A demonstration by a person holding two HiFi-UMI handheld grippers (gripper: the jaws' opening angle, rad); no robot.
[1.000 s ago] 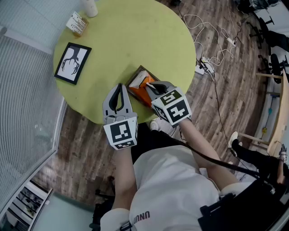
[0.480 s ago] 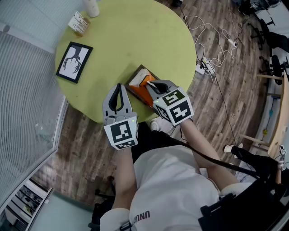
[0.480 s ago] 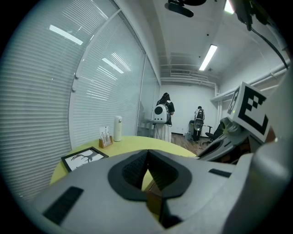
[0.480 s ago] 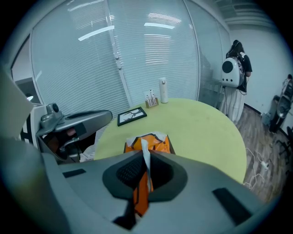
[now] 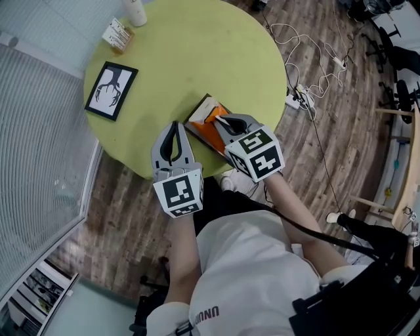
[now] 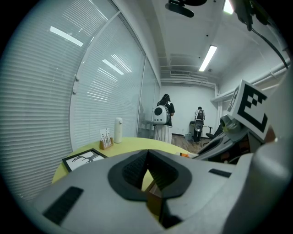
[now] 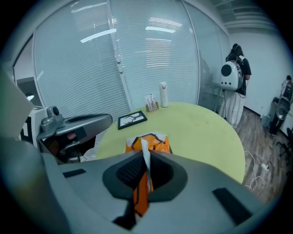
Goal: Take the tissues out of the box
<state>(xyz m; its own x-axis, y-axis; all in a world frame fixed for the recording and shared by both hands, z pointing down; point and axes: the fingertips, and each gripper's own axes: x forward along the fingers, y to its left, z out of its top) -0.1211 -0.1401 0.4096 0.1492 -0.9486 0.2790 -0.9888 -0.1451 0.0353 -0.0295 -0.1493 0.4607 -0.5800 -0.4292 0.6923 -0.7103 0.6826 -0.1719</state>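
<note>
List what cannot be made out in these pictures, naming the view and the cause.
- Tissue box opening: head view, partly covered by the right gripper.
- Tissues left inside: no view looks into the box.
- Print on the card stand: too small in every view.
- White bottle: head view, top cut off by the upper edge.

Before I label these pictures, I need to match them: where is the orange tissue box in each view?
Head view: tissue box at the table's near edge, partly under the right tongs.
Left gripper view: only an orange sliver, right of centre.
Right gripper view: centre, just beyond the right tongs pinching its tissue.
Shared landmark: the framed picture on the table.
</note>
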